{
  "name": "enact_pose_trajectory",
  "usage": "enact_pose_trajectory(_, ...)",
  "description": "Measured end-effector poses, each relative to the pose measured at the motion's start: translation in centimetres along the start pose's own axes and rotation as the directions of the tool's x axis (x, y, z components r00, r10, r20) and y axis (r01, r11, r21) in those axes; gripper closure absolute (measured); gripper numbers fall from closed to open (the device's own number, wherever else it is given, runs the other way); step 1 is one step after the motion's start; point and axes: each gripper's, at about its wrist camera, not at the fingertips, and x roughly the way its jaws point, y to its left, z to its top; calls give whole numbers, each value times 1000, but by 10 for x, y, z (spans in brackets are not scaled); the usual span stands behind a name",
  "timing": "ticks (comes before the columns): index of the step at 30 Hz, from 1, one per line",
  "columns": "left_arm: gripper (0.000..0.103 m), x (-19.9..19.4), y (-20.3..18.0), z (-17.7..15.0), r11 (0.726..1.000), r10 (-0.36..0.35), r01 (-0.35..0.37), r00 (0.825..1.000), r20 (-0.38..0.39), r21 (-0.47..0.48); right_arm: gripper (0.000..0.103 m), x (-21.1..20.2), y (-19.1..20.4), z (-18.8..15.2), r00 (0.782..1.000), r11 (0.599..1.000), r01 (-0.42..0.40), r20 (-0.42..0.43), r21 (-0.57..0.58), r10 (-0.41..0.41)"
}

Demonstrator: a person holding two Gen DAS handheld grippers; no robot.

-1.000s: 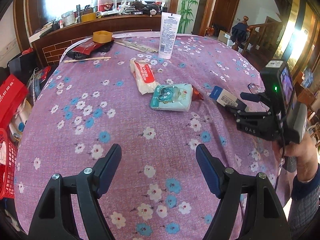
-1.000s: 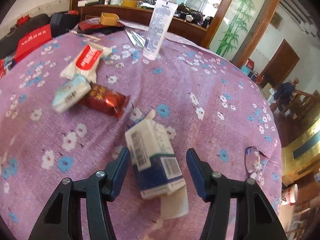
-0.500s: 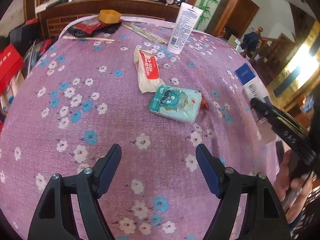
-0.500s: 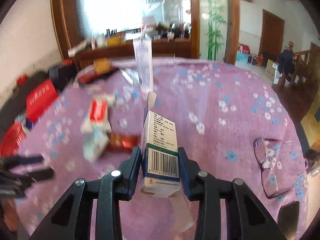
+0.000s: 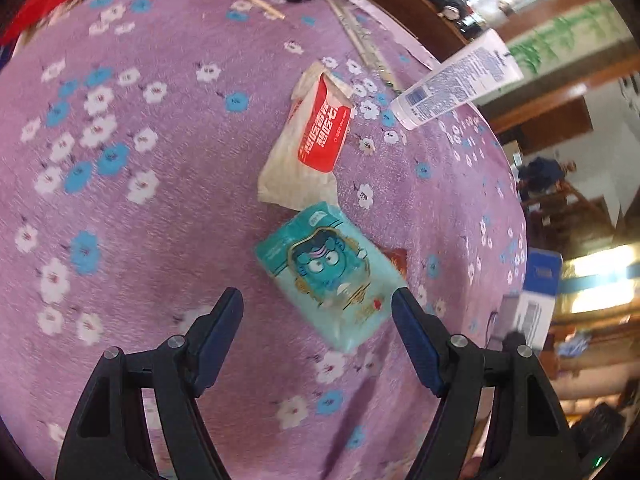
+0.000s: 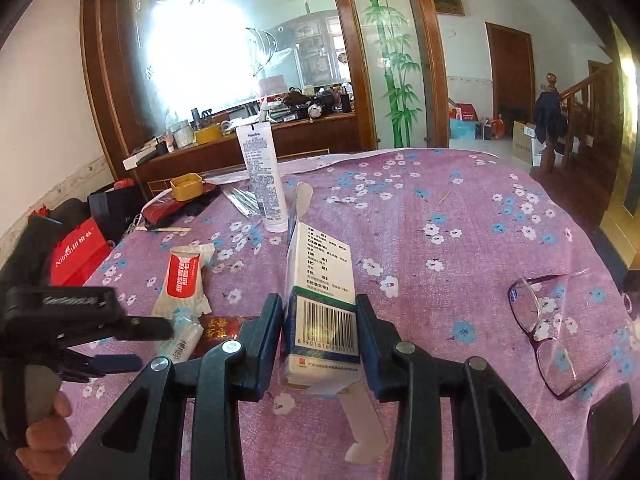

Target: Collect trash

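**Cardboard box in hand, three wrappers still on the cloth**

Cardboard, white with a green band and a barcode, sits pinched between the two fingers of the right gripper (image 6: 319, 332): the small carton (image 6: 320, 300) is off the table (image 6: 460, 216), upright, its top flap standing open and a loose flap hanging below the jaws. That is the one piece of trash visibly picked up; no bin or bag shows in either view, so where it goes I cannot tell.

Left of it, the left gripper (image 5: 318, 320) hangs with its fingers wide apart and holding nothing, just above the teal tissue pack (image 5: 330, 274), which lies flat on the purple flowered cloth, partly between the fingertips. It looks like the next item to be taken, judging from the aim. A red foil wrapper (image 6: 222, 326) peeks out from under the pack's far edge, touching it. Just beyond lies the crumpled red-and-white packet (image 5: 316, 144), its torn end nearly meeting the teal pack.

Farther out stand and lie things that may not be trash at all: the white lotion tube (image 6: 262, 184) upright on its cap, a pair of glasses (image 6: 552, 328) well apart to the right, and a yellow dish (image 6: 186, 186) near the table's far edge.

My judgement: the job is early, one item lifted and at least three left.
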Motion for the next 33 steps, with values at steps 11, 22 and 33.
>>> enact_pose_trajectory(11,40,25,-27,20,991,91,-97,993,73,92,64,-6,-8,1,1000,999,-28,12,17,28)
enact_pose_trajectory(22,70,7,-3,-1,908,60,-109,989,133,404,64,-4,9,-4,999,998,-37,-1,-53,37)
enact_pose_trajectory(33,70,-39,15,-23,809,12,-320,847,531,493,64,0,33,-13,999,987,-45,-10,-152,44)
